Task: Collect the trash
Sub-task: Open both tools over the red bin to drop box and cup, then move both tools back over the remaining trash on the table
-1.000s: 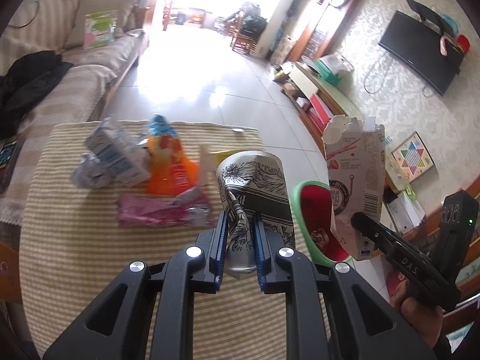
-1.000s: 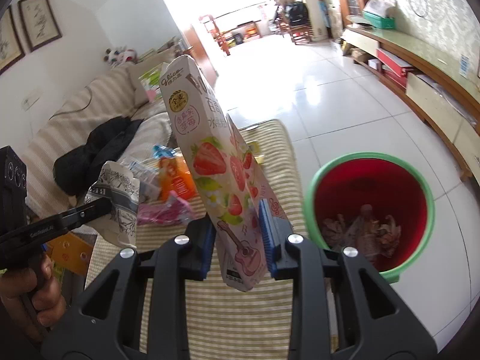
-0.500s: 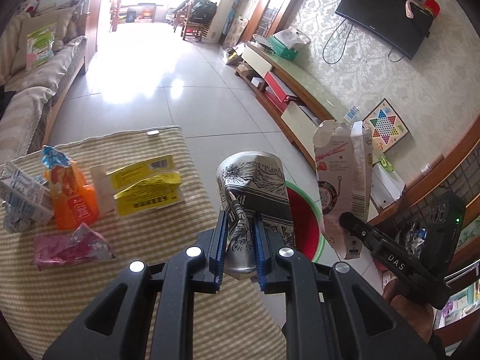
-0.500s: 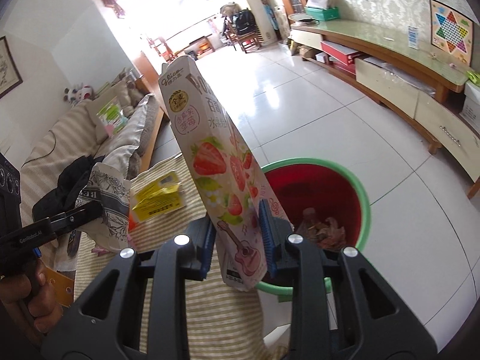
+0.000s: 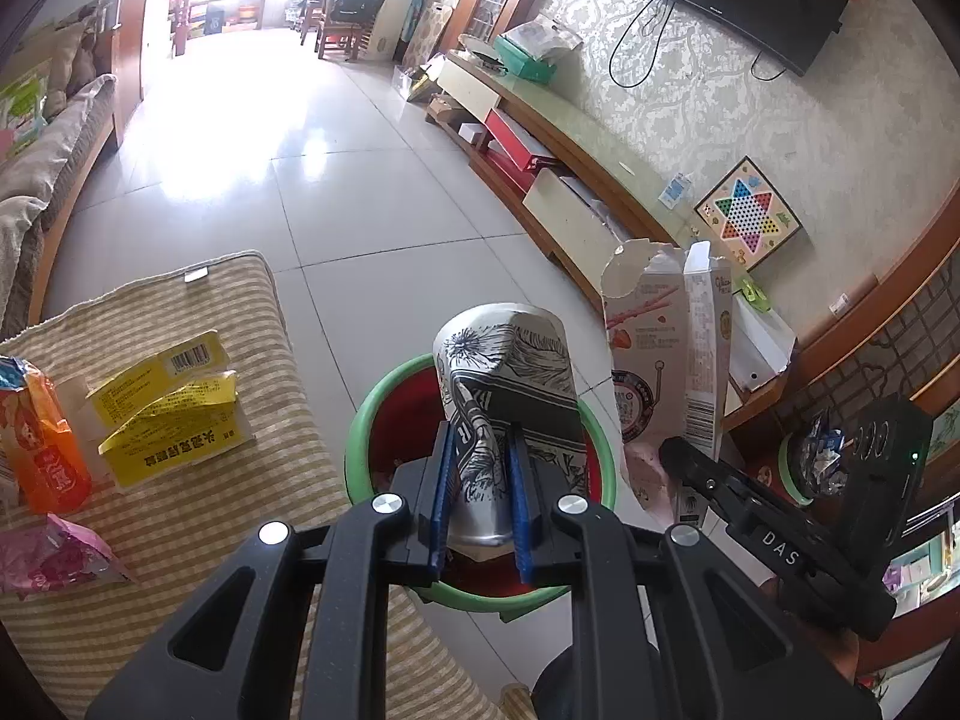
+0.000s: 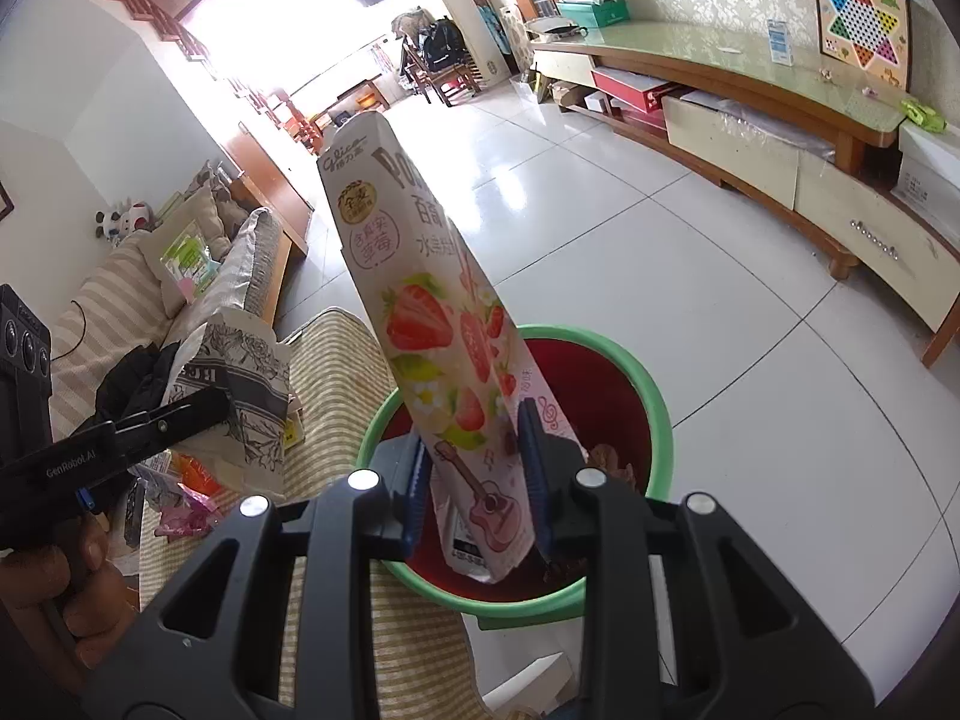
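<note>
My left gripper [image 5: 480,492] is shut on a crushed black-and-white patterned can [image 5: 510,384] and holds it above the green-rimmed red trash bin [image 5: 360,420]. My right gripper [image 6: 474,480] is shut on a pink strawberry snack box [image 6: 420,300], held upright over the same bin [image 6: 654,396], which has trash inside. The box also shows in the left wrist view [image 5: 660,360], and the can in the right wrist view [image 6: 240,384].
On the striped table cloth [image 5: 180,510] lie a yellow flattened box [image 5: 168,402], an orange pouch [image 5: 42,444] and a pink wrapper [image 5: 54,552]. A long TV cabinet [image 6: 750,114] runs along the right wall. A sofa [image 6: 150,276] stands behind the table.
Both grippers have moved right from over the table to above the bin, still holding the can and the box.
</note>
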### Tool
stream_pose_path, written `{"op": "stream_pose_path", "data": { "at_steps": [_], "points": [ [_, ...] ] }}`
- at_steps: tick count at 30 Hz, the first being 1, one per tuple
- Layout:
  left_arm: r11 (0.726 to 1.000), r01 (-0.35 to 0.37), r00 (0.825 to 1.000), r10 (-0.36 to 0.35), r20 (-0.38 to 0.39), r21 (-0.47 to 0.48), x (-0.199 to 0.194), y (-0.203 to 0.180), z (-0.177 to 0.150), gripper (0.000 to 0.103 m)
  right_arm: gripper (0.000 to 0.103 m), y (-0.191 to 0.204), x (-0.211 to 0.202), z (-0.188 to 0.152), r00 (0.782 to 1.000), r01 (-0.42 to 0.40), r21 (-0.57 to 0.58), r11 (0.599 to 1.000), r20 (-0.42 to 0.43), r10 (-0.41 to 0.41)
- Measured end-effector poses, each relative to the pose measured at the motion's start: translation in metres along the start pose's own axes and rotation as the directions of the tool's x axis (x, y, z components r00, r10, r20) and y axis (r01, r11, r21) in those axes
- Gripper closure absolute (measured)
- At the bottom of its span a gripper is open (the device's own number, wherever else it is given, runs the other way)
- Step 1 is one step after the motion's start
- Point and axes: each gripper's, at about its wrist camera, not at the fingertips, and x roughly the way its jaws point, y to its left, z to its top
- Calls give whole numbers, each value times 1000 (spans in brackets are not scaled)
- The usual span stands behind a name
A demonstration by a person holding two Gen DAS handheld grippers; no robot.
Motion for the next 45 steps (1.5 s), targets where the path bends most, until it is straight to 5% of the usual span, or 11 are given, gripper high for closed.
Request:
{"op": "stream_pose_path", "data": {
  "at_steps": [17,21,22,25,30,32,34,45],
  "points": [
    [1000,8,1000,-8,-15,-11,10,-4,3,90,75,-3,11,6,1000,-16,1,1000,-15,16],
    [1000,5,1000,-5,1,-29,5,1,4,79,75,-2,14,6,999,-17,1,1000,-31,17],
    [999,5,1000,-4,9,-35,3,3,4,69,74,-1,14,6,999,-13,3,1000,-31,13],
    [999,6,1000,-5,27,-49,-3,8,4,51,52,3,13,5,1000,-4,-4,1000,-25,4],
    [998,-11,999,13,42,-63,-12,17,3,35,20,9,8,4,1000,14,-12,1000,-4,-14],
    [997,-23,998,27,55,-71,-17,20,3,16,12,11,6,4,1000,21,-14,1000,2,-21],
    [996,-53,996,58,64,-71,-22,22,3,8,8,15,5,3,1000,28,-19,999,4,-28],
    [987,-99,989,111,94,-125,-64,54,-14,8,5,47,-5,-2,998,60,-80,995,11,-59]
  ]
}}
